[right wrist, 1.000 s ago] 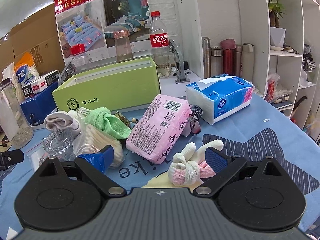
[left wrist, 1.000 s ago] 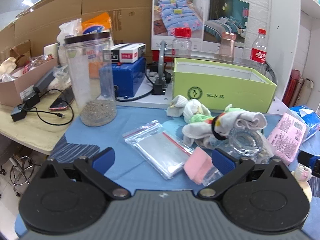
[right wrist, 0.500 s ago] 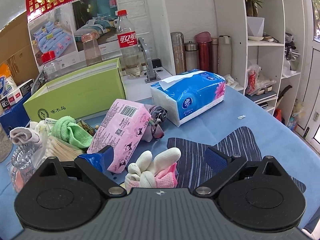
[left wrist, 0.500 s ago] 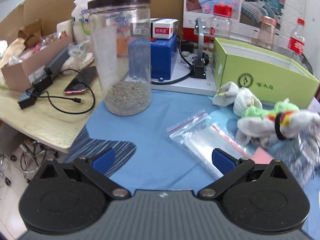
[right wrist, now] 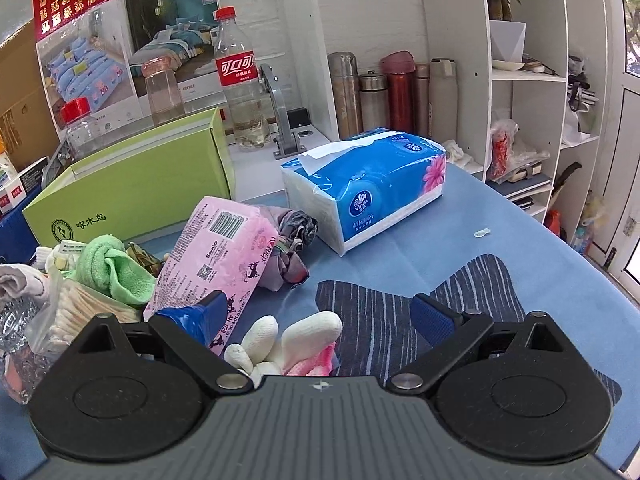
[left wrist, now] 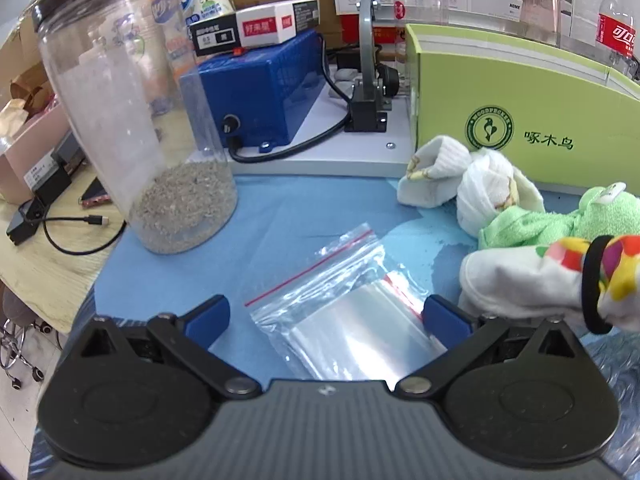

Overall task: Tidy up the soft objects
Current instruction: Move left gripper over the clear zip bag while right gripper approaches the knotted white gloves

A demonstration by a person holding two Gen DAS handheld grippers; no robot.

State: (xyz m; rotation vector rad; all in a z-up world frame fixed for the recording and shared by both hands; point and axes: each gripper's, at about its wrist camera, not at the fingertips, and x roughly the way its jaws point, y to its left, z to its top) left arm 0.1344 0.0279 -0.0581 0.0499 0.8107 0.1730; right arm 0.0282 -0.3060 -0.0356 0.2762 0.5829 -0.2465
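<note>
My left gripper (left wrist: pixel 326 314) is open and empty, low over a clear zip bag (left wrist: pixel 340 300) that lies on the blue cloth between its fingers. White socks (left wrist: pixel 460 176), a green towel (left wrist: pixel 560 218) and a white sock with a colourful cuff (left wrist: pixel 532 280) lie to its right, in front of the green box (left wrist: pixel 520 92). My right gripper (right wrist: pixel 316 316) is open and empty above a white and pink sock bundle (right wrist: pixel 296 340). A pink soft pack (right wrist: pixel 224 256), a grey cloth (right wrist: pixel 294 248), a green towel (right wrist: pixel 112 268) and a blue tissue pack (right wrist: pixel 372 184) lie beyond it.
A tall clear jar with grit (left wrist: pixel 136 128) stands at the left by the cloth's edge. A blue machine (left wrist: pixel 260 84) and cables sit behind it. A bag of cotton swabs (right wrist: pixel 76 312) lies at the left. Bottles, flasks and white shelves (right wrist: pixel 528 80) stand behind.
My left gripper has swung left and moved forward, closer to the zip bag and the jar. My right gripper has turned right and moved forward, so the sock bundle sits lower under it.
</note>
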